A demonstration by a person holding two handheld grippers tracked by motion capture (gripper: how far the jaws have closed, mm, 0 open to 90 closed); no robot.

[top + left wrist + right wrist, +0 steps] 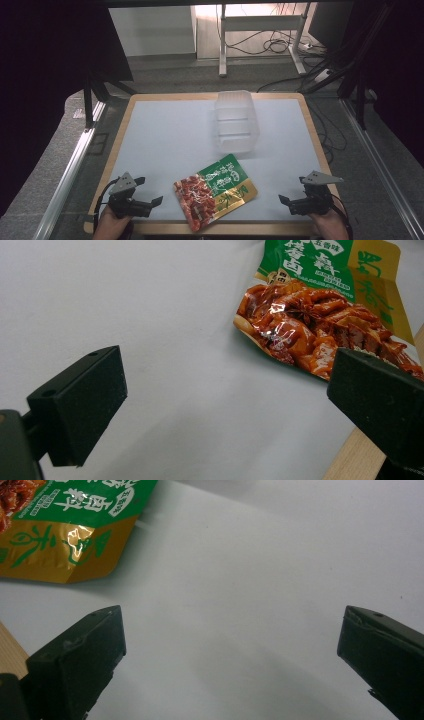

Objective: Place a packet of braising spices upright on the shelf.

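High view: flat green, gold and red foil snack pouch (216,194) on table (165,135); both grippers' fingers spread, empty; pouch's near edge to be pinched squarely.

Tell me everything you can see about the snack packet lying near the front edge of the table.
The snack packet is a flat, glossy foil pouch, printed green with white characters, with a gold band along one side and a photo of reddish-brown sauced pieces on its lower half. It looks sealed and lies flat and askew on the pale table, one corner at the wooden front edge. Nothing touches it; the clear plastic container stands apart behind it.
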